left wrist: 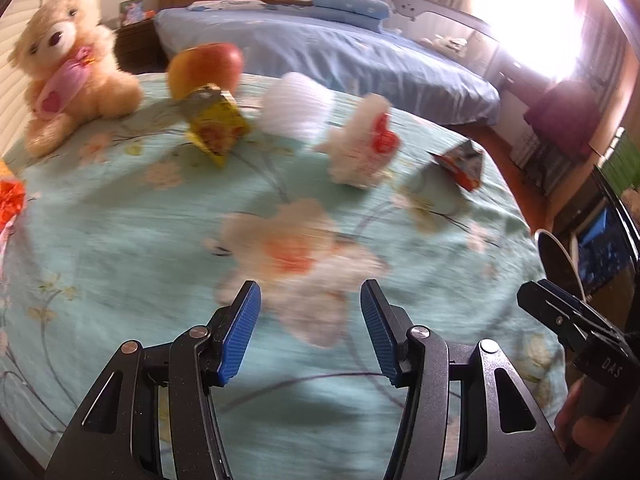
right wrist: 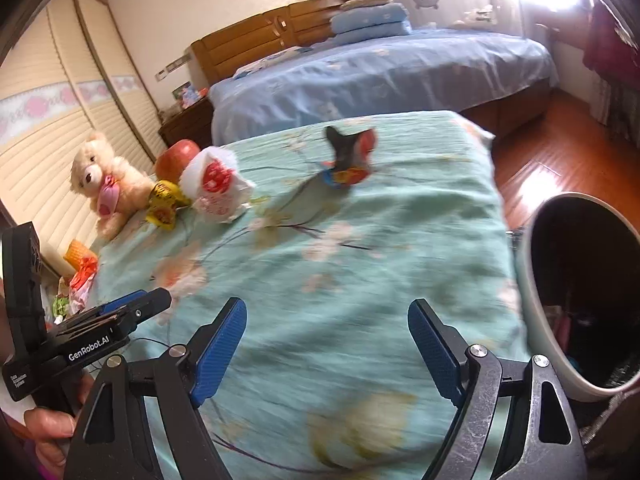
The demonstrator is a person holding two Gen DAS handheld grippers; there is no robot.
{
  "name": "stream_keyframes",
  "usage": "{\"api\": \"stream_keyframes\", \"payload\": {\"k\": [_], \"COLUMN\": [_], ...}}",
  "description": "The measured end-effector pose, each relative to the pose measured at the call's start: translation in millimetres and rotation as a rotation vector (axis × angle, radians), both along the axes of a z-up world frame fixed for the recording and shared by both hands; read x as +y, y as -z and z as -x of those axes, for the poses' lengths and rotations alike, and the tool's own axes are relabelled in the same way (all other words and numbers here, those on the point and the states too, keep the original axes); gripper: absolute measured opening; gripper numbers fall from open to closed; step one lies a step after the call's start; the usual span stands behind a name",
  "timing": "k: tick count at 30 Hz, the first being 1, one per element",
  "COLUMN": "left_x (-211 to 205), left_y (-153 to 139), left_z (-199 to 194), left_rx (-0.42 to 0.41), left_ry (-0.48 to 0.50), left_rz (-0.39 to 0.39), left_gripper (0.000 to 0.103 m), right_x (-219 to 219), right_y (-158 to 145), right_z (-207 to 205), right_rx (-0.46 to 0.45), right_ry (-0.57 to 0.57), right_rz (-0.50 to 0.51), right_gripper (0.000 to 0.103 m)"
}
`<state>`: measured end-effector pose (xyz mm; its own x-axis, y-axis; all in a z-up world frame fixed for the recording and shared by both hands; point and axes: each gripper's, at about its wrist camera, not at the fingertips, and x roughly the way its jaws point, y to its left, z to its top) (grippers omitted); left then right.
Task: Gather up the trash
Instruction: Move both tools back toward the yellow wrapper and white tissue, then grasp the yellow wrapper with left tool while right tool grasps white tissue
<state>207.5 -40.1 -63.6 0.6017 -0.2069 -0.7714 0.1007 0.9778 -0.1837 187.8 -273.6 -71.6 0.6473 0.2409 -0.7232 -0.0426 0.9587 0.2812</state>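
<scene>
Over the bed with the green floral cover (left wrist: 120,248), and everything is a little smeared with motion; far left a scrap of orange wrapping (left wrist: 10,200) pokes in at the cover's edge; next the cream teddy bear (left wrist: 68,64) sits upright near the head end, pink heart on its chest; just right of it a red-and-yellow apple (left wrist: 206,66) with a crumpled yellow wrapper (left wrist: 214,124) lying right in front of it, whether touching I cannot tell; then a blurred white object (left wrist: 298,106) I cannot name; beside that a white wrapper with red print (left wrist: 360,146), puffed up on the cover; further right, standing apart, a dark wrapper with red and blue (left wrist: 460,164), pinched up into a peak.

Nearer, the left claw (left wrist: 310,332) hangs over a big pale flower on the cover, blue pads parted about halfway, nothing between them; the right claw (right wrist: 328,350) hangs over bare cover with its jaws spread wide, likewise empty; a hand (right wrist: 54,428) grips the left handle at the lower left of the right-wrist view.

Far right, off the edge of the bed, the white bin (right wrist: 532,308) stands with a dark inside and some bits at the bottom; behind it all, a blue bed (right wrist: 380,76) and wooden headboard (right wrist: 260,36).
</scene>
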Motion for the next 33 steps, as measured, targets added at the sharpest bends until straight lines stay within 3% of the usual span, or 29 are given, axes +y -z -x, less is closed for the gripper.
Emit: {"api": "stream_keyframes", "payload": {"k": [13,33], "left_x": [47.5,64.4], "left_y": [3.3,6.1], "left_z": [-39.0,-116.7], "left_rx": [0.005,-0.009], "left_ry": [-0.073,-0.112], "left_rz": [-0.021,-0.013], "left_gripper": [0.053,0.053], "right_x": [47.3,87.5], "right_y": [7.9,18.3], "right_z": [-42.5,-122.6], "right_rx": [0.028,0.045], "right_ry": [-0.073,-0.105], "right_rz": [-0.013,-0.072], "right_gripper": [0.084,0.084]}}
